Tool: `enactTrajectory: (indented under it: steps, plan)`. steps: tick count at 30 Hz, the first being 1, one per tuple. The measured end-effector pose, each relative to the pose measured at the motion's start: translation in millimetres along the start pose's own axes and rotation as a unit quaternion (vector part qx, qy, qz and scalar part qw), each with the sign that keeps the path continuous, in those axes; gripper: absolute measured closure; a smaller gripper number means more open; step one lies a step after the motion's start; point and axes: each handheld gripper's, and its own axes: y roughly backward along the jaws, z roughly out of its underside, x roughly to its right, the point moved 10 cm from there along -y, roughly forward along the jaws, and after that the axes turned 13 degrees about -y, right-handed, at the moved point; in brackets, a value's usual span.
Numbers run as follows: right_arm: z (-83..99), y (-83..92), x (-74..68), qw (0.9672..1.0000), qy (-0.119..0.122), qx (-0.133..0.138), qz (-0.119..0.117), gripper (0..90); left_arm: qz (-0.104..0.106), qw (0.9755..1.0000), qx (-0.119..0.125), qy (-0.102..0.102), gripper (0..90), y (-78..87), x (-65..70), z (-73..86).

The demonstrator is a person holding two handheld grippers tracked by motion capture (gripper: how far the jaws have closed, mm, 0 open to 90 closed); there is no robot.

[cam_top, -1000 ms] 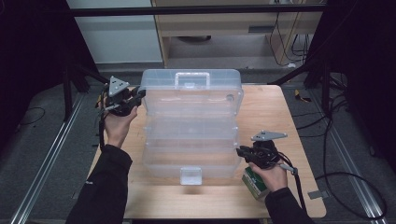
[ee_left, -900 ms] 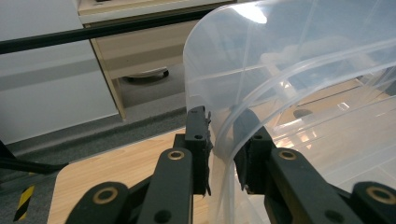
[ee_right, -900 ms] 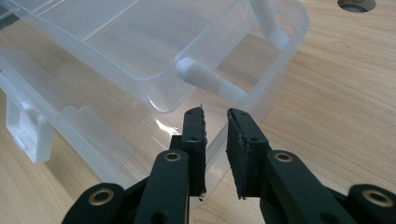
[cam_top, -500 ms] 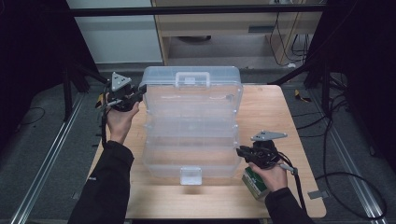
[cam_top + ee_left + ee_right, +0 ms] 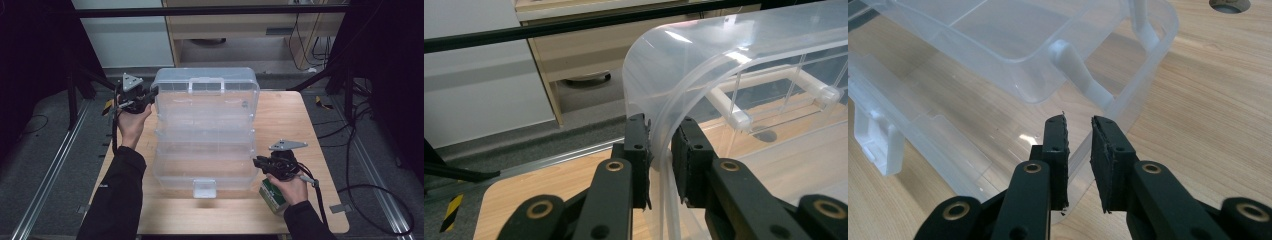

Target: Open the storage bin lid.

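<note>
High view: a big clear plastic box (image 5: pixel 205 135) sits open in the middle of the wooden table (image 5: pixel 310 130). Its trays are spread out in steps, from the far edge to the near edge.

The left gripper (image 5: pixel 150 95) is up at the far left corner of the box. From the left gripper view, its two black jaws pinch the thin clear wall of the lid (image 5: pixel 664 100), one jaw on each side. It is grabbing that wall.

The right gripper (image 5: pixel 256 162) is at the near right corner of the box, down low. From the right gripper view, the rim of the bottom tray (image 5: pixel 1128 100) runs into the small gap between the jaws. I cannot tell if they squeeze it.

A small green box (image 5: pixel 272 196) lies on the table under the right hand (image 5: pixel 290 187).
</note>
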Motion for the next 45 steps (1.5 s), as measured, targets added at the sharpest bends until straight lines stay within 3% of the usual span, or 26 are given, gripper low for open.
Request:
enactTrajectory:
  steps: [29, 34, 45]
  plan:
    - [0.4, -0.2, 0.5, 1.0, -0.006, -0.002, -0.006, 76.7, 0.004, 0.9997, -0.007, 0.024, 78.5, -39.7, -11.5, 0.8]
    - [0.4, -0.1, 0.5, 0.9999, -0.008, -0.003, -0.006, 76.7, 0.003, 0.9997, -0.018, 0.016, 78.4, -43.9, -11.8, 0.0]
    - [0.4, -1.8, 1.3, 0.9999, -0.012, -0.005, -0.007, 75.2, 0.005, 0.9995, -0.022, 0.025, 78.3, -56.4, -15.2, 2.6]
